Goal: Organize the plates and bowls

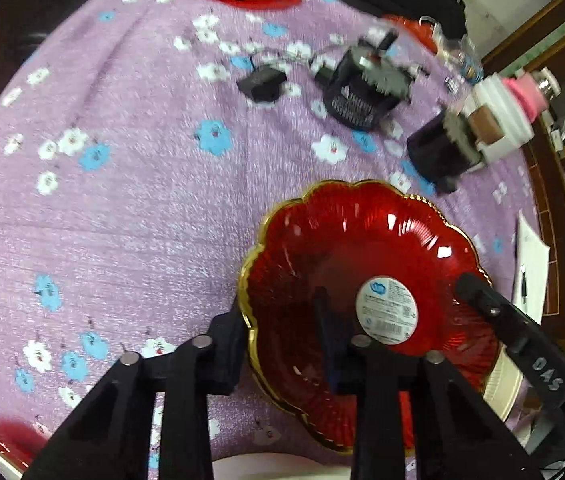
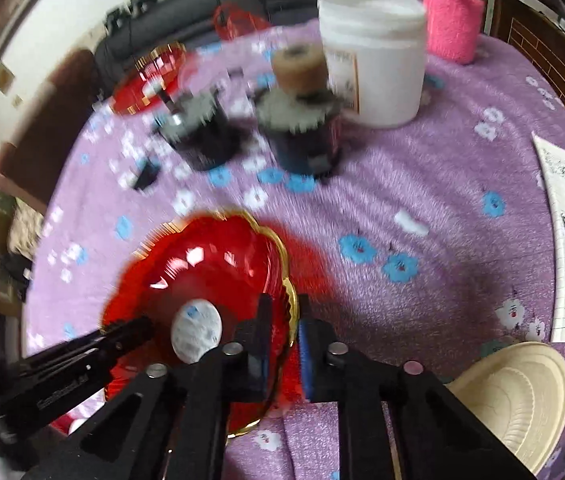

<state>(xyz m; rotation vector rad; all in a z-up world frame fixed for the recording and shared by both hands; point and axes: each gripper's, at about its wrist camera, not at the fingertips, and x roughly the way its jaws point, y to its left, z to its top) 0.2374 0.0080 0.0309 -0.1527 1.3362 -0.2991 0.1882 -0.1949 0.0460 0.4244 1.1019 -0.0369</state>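
Red bowl (image 1: 362, 264) on purple floral tablecloth (image 1: 122, 220), cluttered room.

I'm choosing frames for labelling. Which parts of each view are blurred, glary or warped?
Left wrist view: far black gadgets smeared, red bowl fairly sharp with white glints, tablecloth bulged by the fisheye. Right wrist view: blur throughout, worst on the white tub and the clutter; red bowl soft, with glare.
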